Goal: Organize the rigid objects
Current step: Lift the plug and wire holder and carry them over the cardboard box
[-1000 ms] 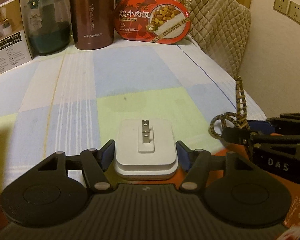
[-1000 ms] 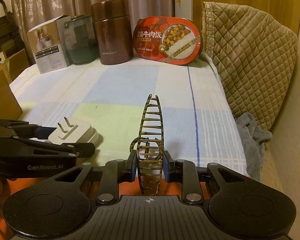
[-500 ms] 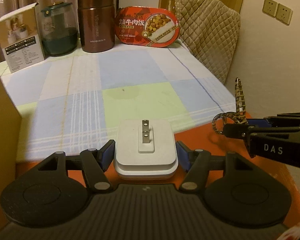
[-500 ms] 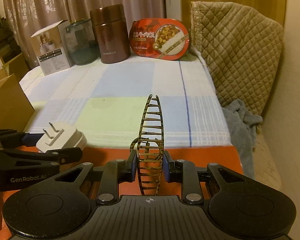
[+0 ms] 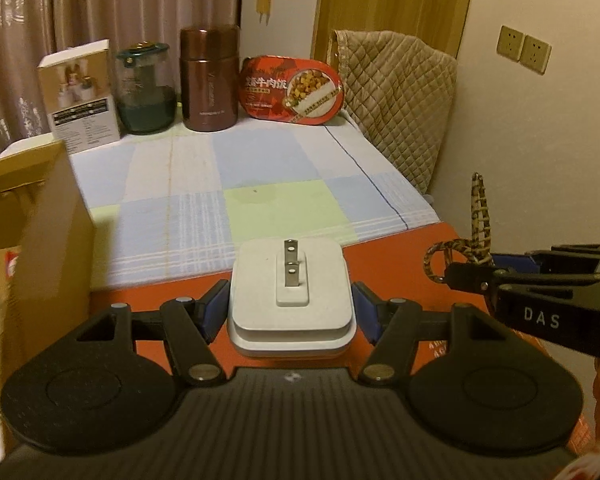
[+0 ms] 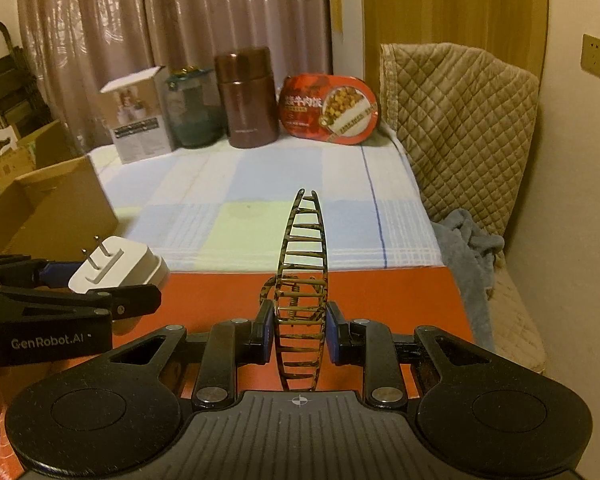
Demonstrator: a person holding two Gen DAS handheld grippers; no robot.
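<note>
The left claw [image 5: 291, 312] pinches a white plug adapter [image 5: 291, 300] flat, prongs up; the right claw [image 6: 298, 330] is pressed tight on a tortoiseshell hair clip [image 6: 302, 280] standing on edge. Both hang above an orange box [image 6: 380, 300] at the near edge of the checked surface [image 5: 260, 184]. To carry well, keep wrists level and the two claws apart, then set each item down near the cardboard box [image 5: 40, 208] or the back row before releasing.

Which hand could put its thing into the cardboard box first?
Probably the left. The left gripper, clamped on the white charger, is beside the cardboard box. The right gripper, holding the hair clip, is farther away.
</note>
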